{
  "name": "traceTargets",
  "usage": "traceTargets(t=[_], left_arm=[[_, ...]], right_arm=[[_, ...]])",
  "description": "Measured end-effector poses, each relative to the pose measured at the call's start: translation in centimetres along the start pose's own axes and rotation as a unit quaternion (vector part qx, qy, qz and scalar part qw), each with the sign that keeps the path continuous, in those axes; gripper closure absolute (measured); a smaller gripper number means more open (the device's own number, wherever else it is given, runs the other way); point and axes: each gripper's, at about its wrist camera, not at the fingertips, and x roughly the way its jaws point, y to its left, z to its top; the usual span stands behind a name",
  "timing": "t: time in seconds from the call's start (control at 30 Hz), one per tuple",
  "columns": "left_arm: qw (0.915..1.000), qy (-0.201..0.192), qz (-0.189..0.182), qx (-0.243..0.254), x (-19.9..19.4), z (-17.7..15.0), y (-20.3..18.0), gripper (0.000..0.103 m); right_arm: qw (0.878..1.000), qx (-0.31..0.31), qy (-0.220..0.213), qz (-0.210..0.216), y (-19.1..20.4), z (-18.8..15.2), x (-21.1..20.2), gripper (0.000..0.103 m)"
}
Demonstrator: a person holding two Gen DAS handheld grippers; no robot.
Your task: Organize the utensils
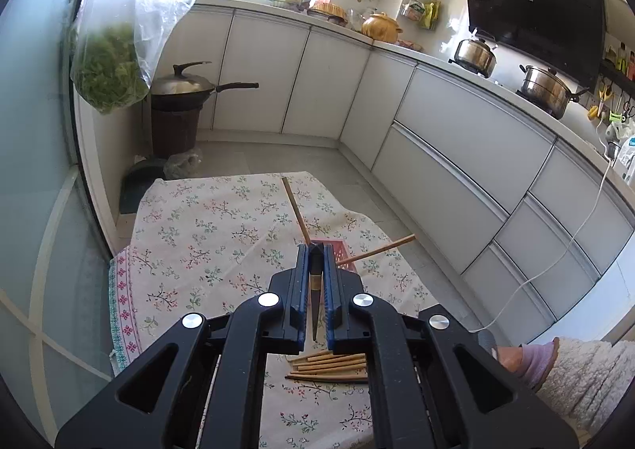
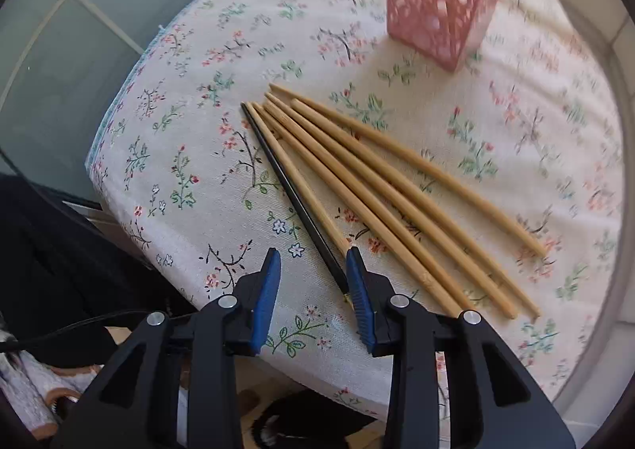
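Note:
My left gripper [image 1: 316,250] is shut on a black chopstick [image 1: 315,290] and holds it upright above the pink basket [image 1: 337,246], which has two bamboo chopsticks [image 1: 295,209] sticking out. My right gripper [image 2: 313,256] is open just above the table's near edge. A second black chopstick [image 2: 293,197] lies on the cloth and runs between its fingertips. Several bamboo chopsticks [image 2: 397,187] lie beside it to the right. The pink basket [image 2: 440,0] stands at the far side in the right wrist view. The loose chopsticks also show under my left gripper [image 1: 331,367].
A floral tablecloth [image 2: 190,155] covers the small table. White kitchen cabinets [image 1: 456,139] stand beyond it, with pots on the counter. A wok [image 1: 186,86] sits on a brown bucket by the glass door. A person's slippered foot [image 1: 528,359] is to the right.

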Motion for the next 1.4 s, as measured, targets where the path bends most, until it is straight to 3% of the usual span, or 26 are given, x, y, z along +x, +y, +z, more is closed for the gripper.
traceTargets(t=[0.2, 0.4, 0.7, 0.9, 1.03, 1.07, 1.2, 1.4], left_arm=[[1.0, 0.006, -0.002, 0.0, 0.5, 0.0, 0.0, 0.097], [1.0, 0.009, -0.001, -0.001, 0.7, 0.0, 0.0, 0.097], [0.9999, 0.002, 0.005, -0.011, 0.6, 0.2, 0.4, 0.096], [0.9983, -0.034, 0.037, -0.03, -1.2, 0.6, 1.4, 0.096], [0.997, -0.044, 0.043, -0.047, -1.7, 0.8, 2.1, 0.097], [0.9969, -0.044, 0.047, -0.047, -1.6, 0.9, 2.1, 0.097], [0.9963, -0.045, 0.049, -0.054, -1.6, 1.0, 2.1, 0.096], [0.996, -0.052, 0.05, -0.053, -1.7, 1.1, 1.1, 0.096]], right_arm=[[0.999, -0.009, 0.036, 0.002, 0.1, 0.2, 2.0, 0.067], [0.999, -0.002, 0.048, 0.005, -0.7, 1.4, 3.3, 0.068], [0.998, -0.04, 0.046, -0.008, 2.4, 4.2, 5.2, 0.066], [0.999, -0.051, 0.017, -0.003, 4.0, 6.7, 6.1, 0.064], [0.999, -0.03, 0.005, -0.013, 3.7, 7.4, 6.0, 0.093], [1.0, -0.023, 0.001, -0.012, 3.5, 7.3, 5.8, 0.096], [0.999, 0.0, -0.041, -0.004, 2.8, 6.0, 3.1, 0.098], [0.989, 0.036, -0.142, 0.002, 3.1, 3.4, -4.6, 0.098]])
